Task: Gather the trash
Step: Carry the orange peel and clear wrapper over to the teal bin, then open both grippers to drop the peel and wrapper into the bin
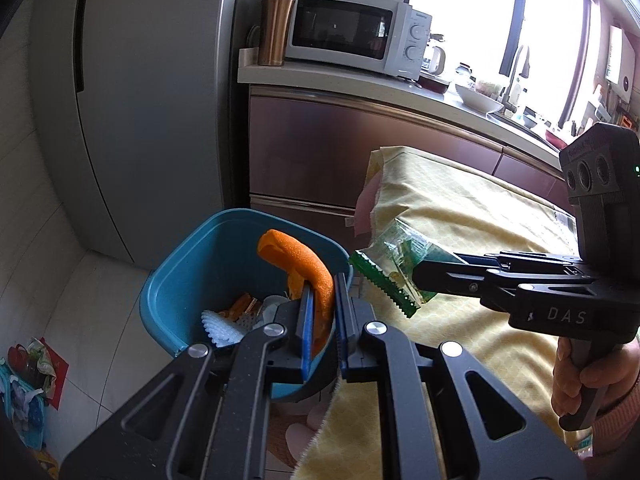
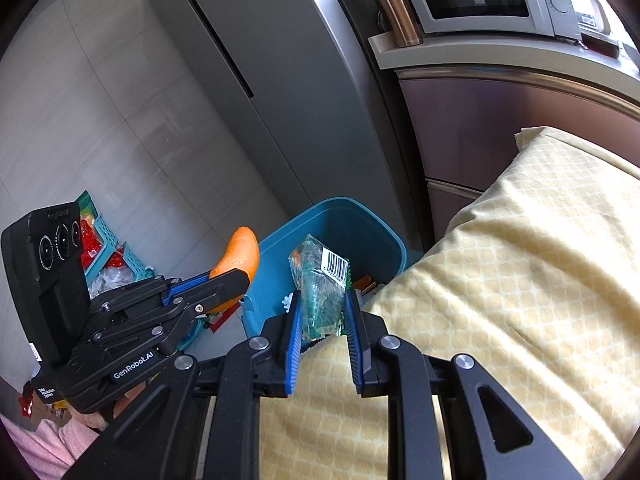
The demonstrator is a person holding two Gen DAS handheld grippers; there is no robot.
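Note:
A blue trash bin (image 1: pixel 192 276) stands on the floor beside the table; it also shows in the right wrist view (image 2: pixel 360 240), with several scraps inside. My left gripper (image 1: pixel 322 292) is shut on an orange peel (image 1: pixel 308 268) and holds it over the bin's near rim; the peel shows in the right wrist view (image 2: pixel 240 252) left of the bin. My right gripper (image 2: pixel 322 312) is shut on a clear green snack wrapper (image 2: pixel 320 280) at the table edge by the bin; the wrapper also shows in the left wrist view (image 1: pixel 396 268).
A yellow cloth (image 2: pixel 520 260) covers the table at right. A grey fridge (image 1: pixel 152 100) stands behind the bin. A counter (image 1: pixel 360 76) carries a microwave (image 1: pixel 356 34) and a copper tumbler (image 1: pixel 276 28). A teal basket (image 2: pixel 108 256) with red wrappers lies on the floor.

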